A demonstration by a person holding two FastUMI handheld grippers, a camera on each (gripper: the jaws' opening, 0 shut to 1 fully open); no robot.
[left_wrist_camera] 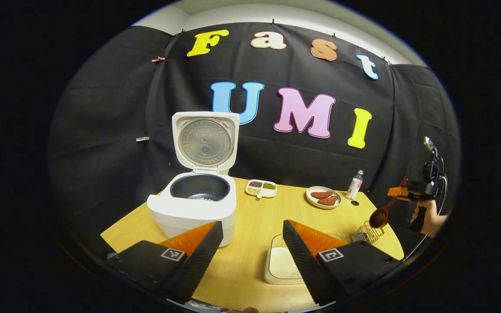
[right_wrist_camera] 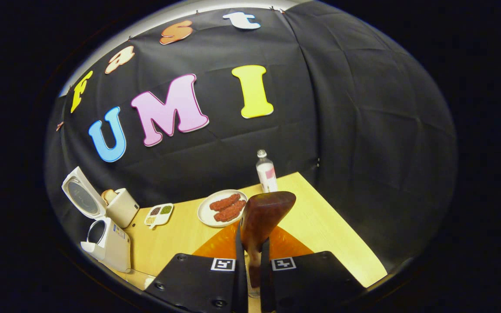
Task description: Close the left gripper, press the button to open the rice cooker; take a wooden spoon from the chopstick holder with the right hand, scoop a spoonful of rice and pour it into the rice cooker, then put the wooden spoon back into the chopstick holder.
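Observation:
The white rice cooker (left_wrist_camera: 194, 204) stands with its lid up, and a little rice lies in its dark pot. My left gripper (left_wrist_camera: 252, 243) is open low over the table, to the right of the cooker. A clear container of rice (left_wrist_camera: 283, 263) lies between its fingers, farther off. The right gripper (left_wrist_camera: 411, 193), held by a hand, is shut on the wooden spoon (left_wrist_camera: 383, 213) just above the wire chopstick holder (left_wrist_camera: 367, 233). In the right gripper view the spoon (right_wrist_camera: 261, 217) stands up between the shut fingers (right_wrist_camera: 237, 265); the cooker (right_wrist_camera: 105, 237) is at far left.
A divided dish of beans (left_wrist_camera: 261, 188), a plate of sausages (left_wrist_camera: 323, 198) and a small bottle (left_wrist_camera: 354, 184) stand along the back of the wooden table (left_wrist_camera: 250, 256). A toaster (right_wrist_camera: 120, 206) stands behind the cooker. The table edge runs close on the right.

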